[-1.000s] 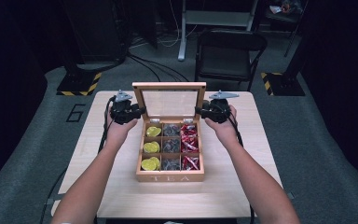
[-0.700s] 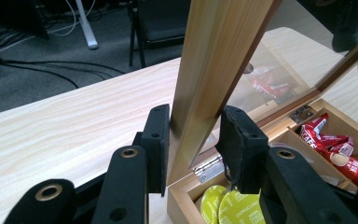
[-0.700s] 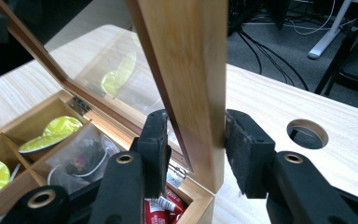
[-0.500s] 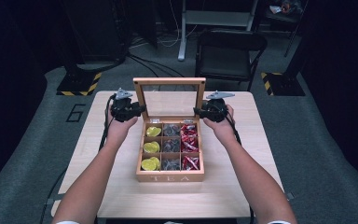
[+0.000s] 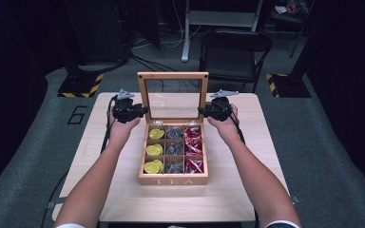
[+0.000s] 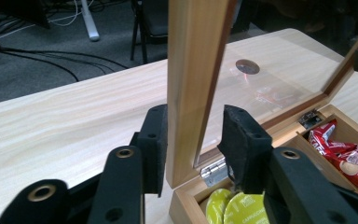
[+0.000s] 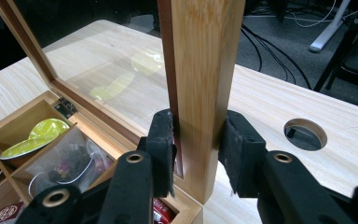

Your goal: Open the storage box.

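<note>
We hold the wooden tea box (image 5: 173, 178) at the middle of the bench (image 5: 261, 190), its glass-paned lid (image 5: 173, 76) standing upright. Our left gripper (image 6: 193, 135) straddles the lid's left frame, one pad touching, the jaws having just been opening. Our right gripper (image 7: 198, 140) pinches the right frame, jaws having just been closing. Inside sit yellow capsules (image 5: 153, 150), clear sachets (image 5: 174, 148) and red packets (image 5: 193, 148).

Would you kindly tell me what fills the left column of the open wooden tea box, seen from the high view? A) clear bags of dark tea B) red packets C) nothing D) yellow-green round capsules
D: yellow-green round capsules sit in all three left compartments of the wooden tea box.
</note>
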Available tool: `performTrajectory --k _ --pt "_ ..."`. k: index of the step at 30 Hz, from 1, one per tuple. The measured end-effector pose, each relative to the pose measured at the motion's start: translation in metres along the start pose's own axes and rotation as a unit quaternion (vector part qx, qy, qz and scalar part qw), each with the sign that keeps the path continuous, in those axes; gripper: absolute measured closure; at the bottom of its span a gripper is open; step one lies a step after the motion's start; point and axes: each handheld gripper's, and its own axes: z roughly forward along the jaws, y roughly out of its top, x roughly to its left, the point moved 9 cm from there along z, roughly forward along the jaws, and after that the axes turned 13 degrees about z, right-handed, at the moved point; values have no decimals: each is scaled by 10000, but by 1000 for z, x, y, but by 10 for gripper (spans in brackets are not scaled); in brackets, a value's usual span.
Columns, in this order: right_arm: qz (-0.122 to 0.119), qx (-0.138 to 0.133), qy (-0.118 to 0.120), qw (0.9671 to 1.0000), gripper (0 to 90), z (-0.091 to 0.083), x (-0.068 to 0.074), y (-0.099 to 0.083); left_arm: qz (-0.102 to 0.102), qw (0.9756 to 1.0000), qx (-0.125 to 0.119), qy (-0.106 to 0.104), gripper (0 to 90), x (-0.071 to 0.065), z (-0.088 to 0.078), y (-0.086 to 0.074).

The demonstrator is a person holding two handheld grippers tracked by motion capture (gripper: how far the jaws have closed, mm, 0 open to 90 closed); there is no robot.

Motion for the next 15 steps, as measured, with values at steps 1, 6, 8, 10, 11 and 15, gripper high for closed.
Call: performTrajectory --k 1,6,8,10,11,15 --pt "-16 2 8 10000 656 1 -1 0 -19 10000 21 -5 605 -1 -1 -2" --pt "46 100 21 9999 659 2 -1 2 -23 9998 176 -13 605 1 -5 -13" --pt "35 118 19 9999 658 3 -2 3 -38 9996 261 -73 604 -1 -8 -17" --pt "76 126 22 9999 658 5 -4 4 -105 9998 174 -73 604 -2 -10 -19" --pt "76 126 22 9999 658 5 -4 4 -143 9998 148 -65 604 -2 -11 -19" --pt "204 142 8 9997 657 8 -7 6 -176 9997 134 -75 598 -2 -18 -22"
